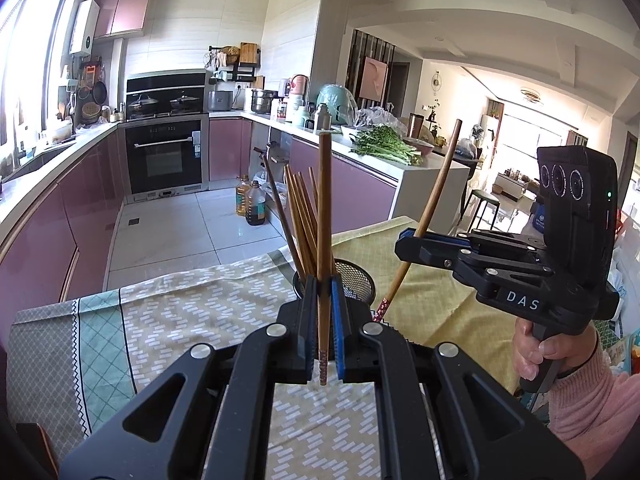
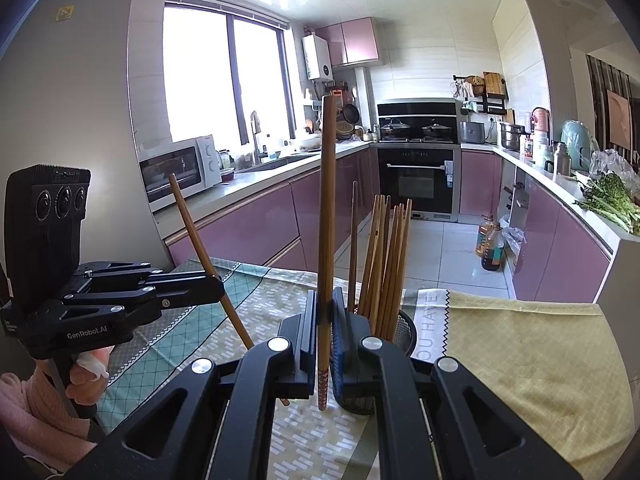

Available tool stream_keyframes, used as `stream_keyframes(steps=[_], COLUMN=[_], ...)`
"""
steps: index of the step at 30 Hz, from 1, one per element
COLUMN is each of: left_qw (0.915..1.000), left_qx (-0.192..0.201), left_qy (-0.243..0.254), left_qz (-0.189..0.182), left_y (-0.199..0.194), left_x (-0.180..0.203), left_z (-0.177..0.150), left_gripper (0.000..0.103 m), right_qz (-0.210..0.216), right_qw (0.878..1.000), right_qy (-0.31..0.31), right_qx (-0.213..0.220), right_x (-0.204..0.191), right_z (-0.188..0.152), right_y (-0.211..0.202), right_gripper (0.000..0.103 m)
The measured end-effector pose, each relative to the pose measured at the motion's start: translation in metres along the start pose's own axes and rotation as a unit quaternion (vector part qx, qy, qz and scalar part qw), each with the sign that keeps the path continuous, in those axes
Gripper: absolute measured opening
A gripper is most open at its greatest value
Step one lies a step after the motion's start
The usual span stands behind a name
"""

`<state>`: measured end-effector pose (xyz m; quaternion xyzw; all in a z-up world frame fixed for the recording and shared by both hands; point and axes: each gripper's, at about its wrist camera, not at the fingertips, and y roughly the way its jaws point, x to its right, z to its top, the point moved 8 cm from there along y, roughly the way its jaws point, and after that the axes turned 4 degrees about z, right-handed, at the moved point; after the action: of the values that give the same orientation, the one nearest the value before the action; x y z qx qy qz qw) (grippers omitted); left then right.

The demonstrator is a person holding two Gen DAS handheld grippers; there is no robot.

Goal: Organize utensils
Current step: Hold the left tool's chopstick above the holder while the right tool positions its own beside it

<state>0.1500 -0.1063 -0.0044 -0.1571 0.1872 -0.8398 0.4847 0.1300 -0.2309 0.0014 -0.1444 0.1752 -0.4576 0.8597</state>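
The black mesh holder (image 1: 356, 280) stood on a table spread with 2 cloths, a green and grey patterned cloth (image 1: 180, 312) and a yellow cloth (image 2: 528, 344) meeting beside it. A bunch of brown chopsticks (image 1: 304, 220) stood in the holder, leaning outward; about 7 could be counted in the right wrist view, though they overlapped too much for a sure count. In front of the holder, the left gripper (image 1: 325, 304) had its fingers pressed onto 1 upright chopstick (image 1: 325, 216), patterned end hanging below the pads. Beside the holder, the right gripper (image 2: 329, 320) pinched a second chopstick (image 2: 327, 208) the same way, also nearly upright. So 2 chopsticks were held above the table, 1 per gripper. Beyond the holder lay a kitchen with pink cabinets (image 1: 92, 200), a black oven (image 1: 166, 156) with 2 lidded pots (image 2: 414, 128) on the hob above it, a white tiled floor, and 2 oil bottles (image 1: 251, 200) standing on that floor. A bundle of leafy greens (image 1: 384, 144) lay on the counter past the holder. Only the right wrist view showed the large window (image 2: 224, 76), the white microwave (image 2: 180, 172) and the sink tap; only the left wrist view opened onto the bright living area and a green stool (image 1: 484, 200).
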Motion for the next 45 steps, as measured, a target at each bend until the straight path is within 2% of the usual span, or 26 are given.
stream_keyframes(steps=[25, 37, 45], left_qw=[0.9983, 0.9978, 0.9985], left_qx=[0.053, 0.062, 0.051], left_qy=[0.023, 0.022, 0.015], left_qz=[-0.005, -0.010, -0.013], left_y=[-0.019, -0.010, -0.001], left_x=[0.018, 0.023, 0.028], left_z=[0.045, 0.060, 0.053], left_gripper=[0.008, 0.008, 0.008], right_qz=[-0.001, -0.010, -0.015], right_qw=[0.999, 0.999, 0.999], right_qy=[-0.026, -0.027, -0.021], right_qx=[0.036, 0.041, 0.035], right_x=[0.000, 0.001, 0.005], right_z=[0.038, 0.044, 0.044], right_y=[-0.006, 0.003, 0.014], right_gripper=[0.006, 0.006, 0.006])
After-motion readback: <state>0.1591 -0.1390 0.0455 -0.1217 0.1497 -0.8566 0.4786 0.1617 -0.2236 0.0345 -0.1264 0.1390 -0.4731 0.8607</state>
